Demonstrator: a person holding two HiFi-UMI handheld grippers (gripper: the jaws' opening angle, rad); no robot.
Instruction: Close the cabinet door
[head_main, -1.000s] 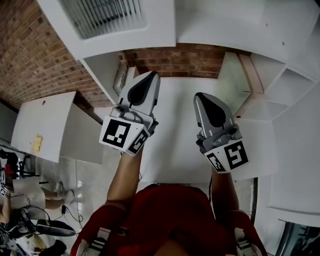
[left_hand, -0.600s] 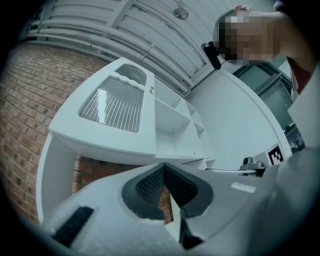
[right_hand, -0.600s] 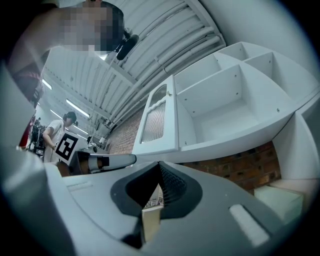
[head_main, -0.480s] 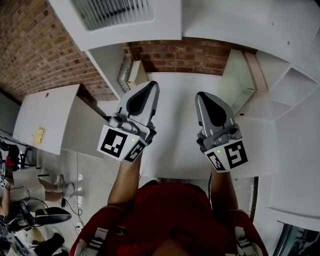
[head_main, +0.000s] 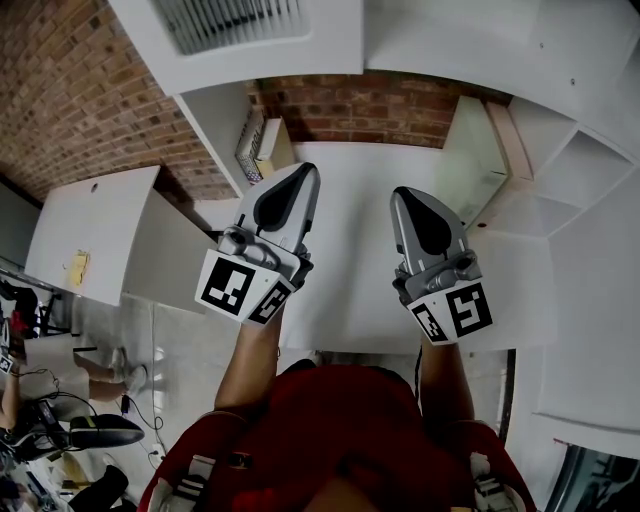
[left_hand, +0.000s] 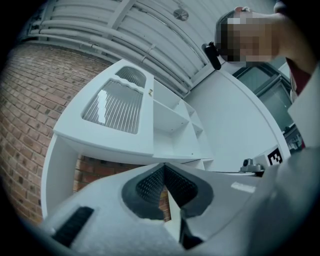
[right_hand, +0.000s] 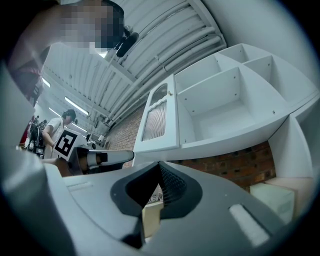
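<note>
The white upper cabinet's door, with a ribbed glass panel (left_hand: 112, 107) and a small knob (left_hand: 150, 91), looks flush with the cabinet front. In the right gripper view the same door (right_hand: 156, 120) stands beside open shelves (right_hand: 225, 107). In the head view it runs along the top edge (head_main: 230, 25). My left gripper (head_main: 305, 168) is shut with nothing in it, its tips (left_hand: 164, 165) below the cabinet's underside and apart from it. My right gripper (head_main: 400, 192) hovers beside it over the white counter (head_main: 350, 230), jaws together (right_hand: 160, 164) and empty.
A brick wall (head_main: 60, 110) backs the counter. A ribbed panel (head_main: 250, 145) and a small cardboard box (head_main: 272, 150) sit at the counter's back left. A pale box (right_hand: 270, 197) stands at the right. A low white unit (head_main: 90, 235) is on the left, with a person (right_hand: 60, 122) beyond.
My left gripper has drawn back a little towards me and slightly lower. The right gripper has stayed put. The cabinet door looks the same.
</note>
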